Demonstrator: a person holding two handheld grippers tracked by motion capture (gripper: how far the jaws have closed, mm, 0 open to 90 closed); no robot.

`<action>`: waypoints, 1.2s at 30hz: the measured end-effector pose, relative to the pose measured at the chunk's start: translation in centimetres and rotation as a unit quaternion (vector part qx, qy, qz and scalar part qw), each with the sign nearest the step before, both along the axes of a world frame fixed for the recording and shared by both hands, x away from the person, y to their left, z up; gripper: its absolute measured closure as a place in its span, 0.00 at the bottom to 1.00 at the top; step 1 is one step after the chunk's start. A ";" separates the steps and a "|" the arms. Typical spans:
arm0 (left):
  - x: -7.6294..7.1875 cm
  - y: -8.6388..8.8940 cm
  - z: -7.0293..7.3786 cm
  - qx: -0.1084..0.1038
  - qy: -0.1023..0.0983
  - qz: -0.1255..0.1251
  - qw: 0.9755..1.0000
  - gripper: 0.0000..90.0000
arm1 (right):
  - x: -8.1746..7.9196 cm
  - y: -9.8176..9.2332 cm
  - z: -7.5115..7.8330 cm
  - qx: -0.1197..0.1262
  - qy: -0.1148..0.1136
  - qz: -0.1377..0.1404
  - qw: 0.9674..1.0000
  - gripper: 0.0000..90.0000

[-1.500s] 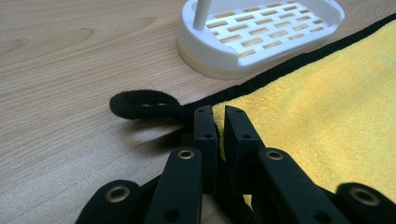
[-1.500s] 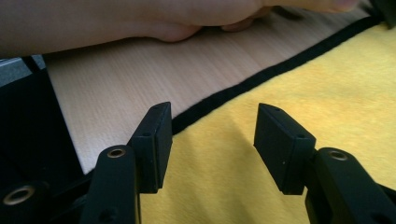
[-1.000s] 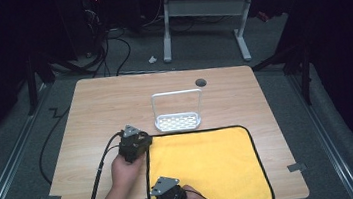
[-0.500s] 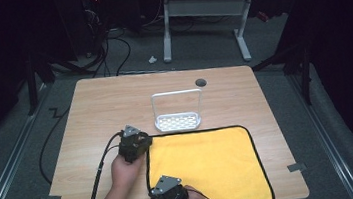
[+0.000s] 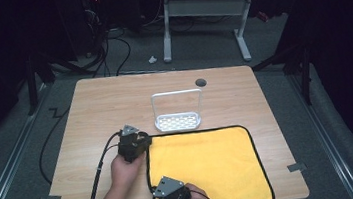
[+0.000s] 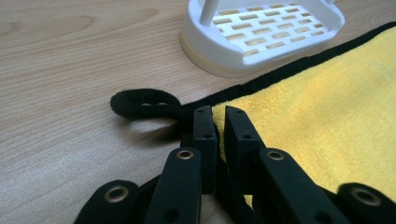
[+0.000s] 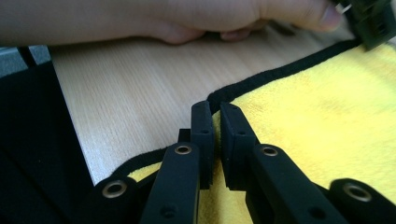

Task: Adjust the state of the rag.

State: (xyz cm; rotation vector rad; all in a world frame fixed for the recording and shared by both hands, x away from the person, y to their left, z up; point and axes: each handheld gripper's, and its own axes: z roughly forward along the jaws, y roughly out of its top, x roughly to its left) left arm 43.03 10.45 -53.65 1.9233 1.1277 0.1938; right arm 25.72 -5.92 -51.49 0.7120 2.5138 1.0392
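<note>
A yellow cloth (image 5: 207, 166) with black edging lies flat on the wooden table (image 5: 105, 107). My left gripper (image 5: 144, 142) is at its far left corner. In the left gripper view the left gripper (image 6: 219, 116) is shut on the cloth (image 6: 327, 107) beside a black hanging loop (image 6: 144, 100). My right gripper (image 5: 167, 191) is at the near left corner. Its jaws have just been closing, and in the right gripper view the right gripper (image 7: 217, 112) pinches the cloth's edge (image 7: 317, 107).
A white slotted soap dish (image 5: 179, 122) with a tall handle stands just beyond the cloth's far edge, close to the left gripper. A dark round hole (image 5: 201, 82) sits near the table's far edge. The left hand (image 7: 163, 18) rests on the wood.
The right gripper has shifted slightly at the cloth's near left corner. The left gripper and the cloth have stayed where they were.
</note>
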 end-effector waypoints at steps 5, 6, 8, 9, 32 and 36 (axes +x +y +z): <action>0.2 0.2 0.0 -0.013 0.011 -0.003 1.000 0.93 | 0.1 -0.3 0.5 0.010 -0.010 0.003 1.000 0.95; 0.3 0.2 0.0 -0.016 0.014 -0.005 1.000 0.94 | 0.1 -0.3 0.5 0.008 -0.011 0.005 1.000 0.95; 0.3 0.4 0.1 -0.021 0.013 -0.004 1.000 0.94 | 0.0 -0.2 0.6 0.005 -0.015 0.007 1.000 0.95; 0.3 0.5 0.2 -0.026 0.015 -0.003 1.000 0.95 | 0.0 -0.2 0.7 0.007 -0.015 0.008 1.000 0.95; -1.2 8.2 2.7 -0.107 -0.013 0.072 0.992 0.95 | 0.4 5.4 4.3 0.050 -0.053 0.040 0.997 0.95; -2.0 11.0 3.2 -0.104 -0.018 0.094 0.990 0.95 | 0.1 8.1 4.6 0.059 -0.060 0.062 0.995 0.95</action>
